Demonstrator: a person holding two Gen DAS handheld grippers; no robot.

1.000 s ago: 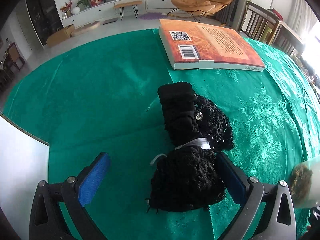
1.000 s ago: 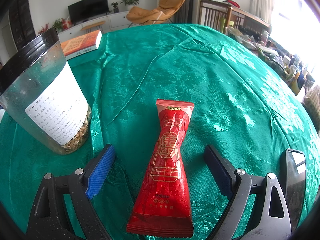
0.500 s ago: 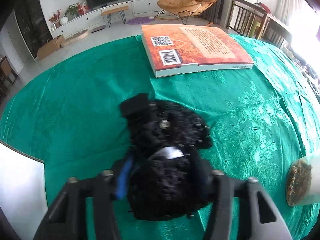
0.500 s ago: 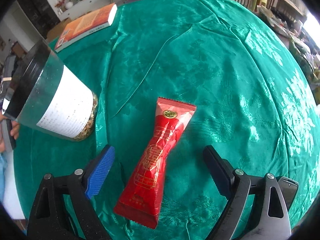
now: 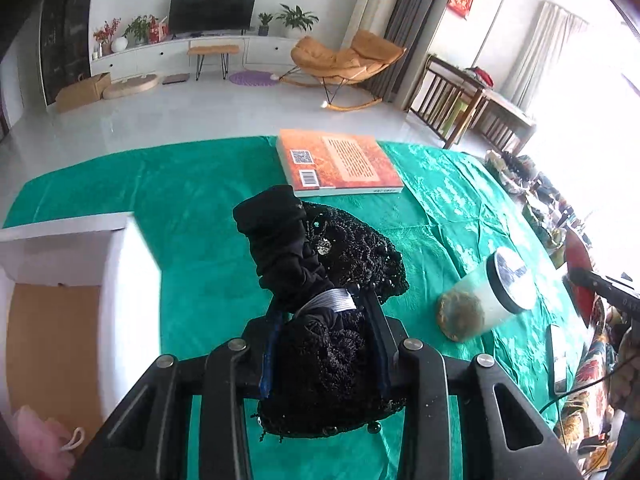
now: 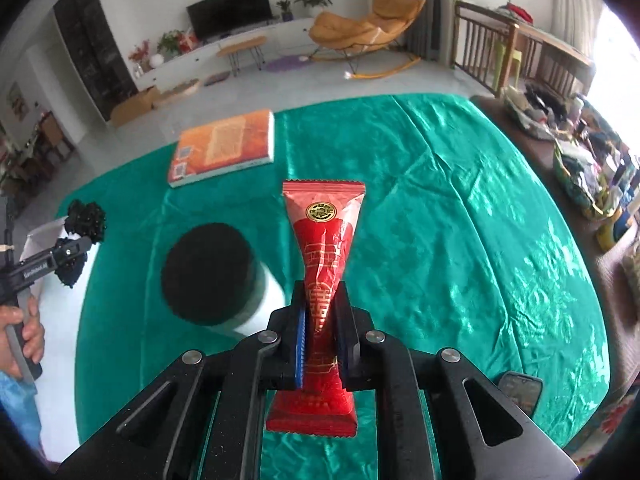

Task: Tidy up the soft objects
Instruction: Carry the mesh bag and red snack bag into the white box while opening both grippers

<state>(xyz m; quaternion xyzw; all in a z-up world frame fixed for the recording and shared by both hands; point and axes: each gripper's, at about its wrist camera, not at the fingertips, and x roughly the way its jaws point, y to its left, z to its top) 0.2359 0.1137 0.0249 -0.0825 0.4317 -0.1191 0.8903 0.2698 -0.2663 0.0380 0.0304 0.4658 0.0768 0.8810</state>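
Black crocheted bundle (image 5: pixel 320 320) pinched in left gripper (image 5: pixel 324 344) jaws, red packet (image 6: pixel 326 280) clamped in right gripper (image 6: pixel 323 332) jaws

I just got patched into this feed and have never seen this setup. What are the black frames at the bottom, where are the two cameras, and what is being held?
No robot arm here: a person holds handheld tongs in each hand, with a fisheye camera on each looking along the fingers. The left view shows the left tongs shut on a black lacy fabric bundle, near a white box. The right view shows the right tongs shut on a red snack packet. On the green tablecloth lie an orange book and a black-lidded jar.
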